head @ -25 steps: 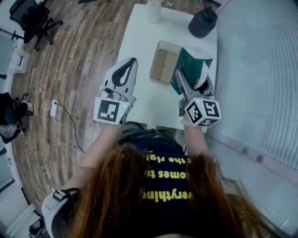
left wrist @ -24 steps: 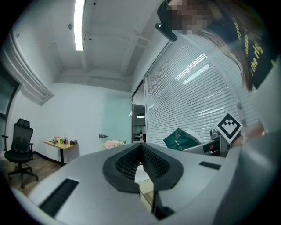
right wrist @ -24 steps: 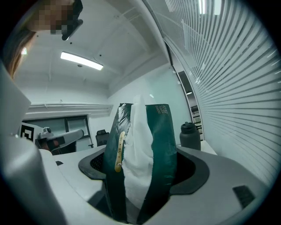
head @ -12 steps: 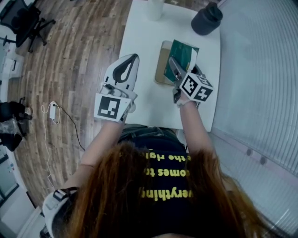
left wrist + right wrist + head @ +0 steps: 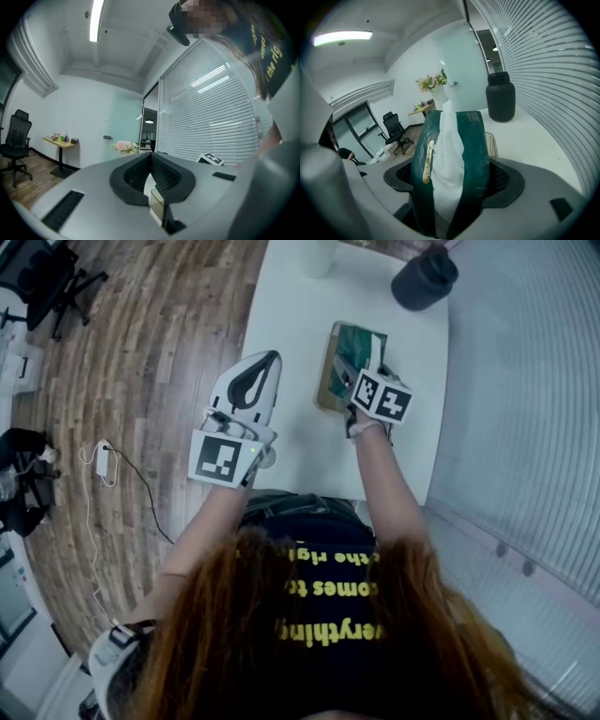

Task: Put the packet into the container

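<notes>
My right gripper (image 5: 345, 369) is shut on a dark green packet (image 5: 361, 343) with white tissue showing at its opening. In the head view the packet sits over the right half of the open clear container (image 5: 323, 385) on the white table (image 5: 286, 324); how deep it reaches inside is hidden. The right gripper view shows the packet (image 5: 471, 140) upright between the jaws of the right gripper (image 5: 452, 176), with the container's rim (image 5: 491, 139) behind it. My left gripper (image 5: 255, 382) hovers left of the container, shut and holding nothing. Its closed pads (image 5: 161, 171) frame a sliver of the container (image 5: 157, 206).
A black jar (image 5: 424, 277) stands at the table's far right corner and a white vase (image 5: 317, 254) at the far edge. Window blinds run along the right. Left of the table are wood floor, a cable with an adapter (image 5: 101, 460) and an office chair (image 5: 52, 282).
My right gripper has carried the packet forward and down, from right of the container to over its right half. The left gripper has barely moved.
</notes>
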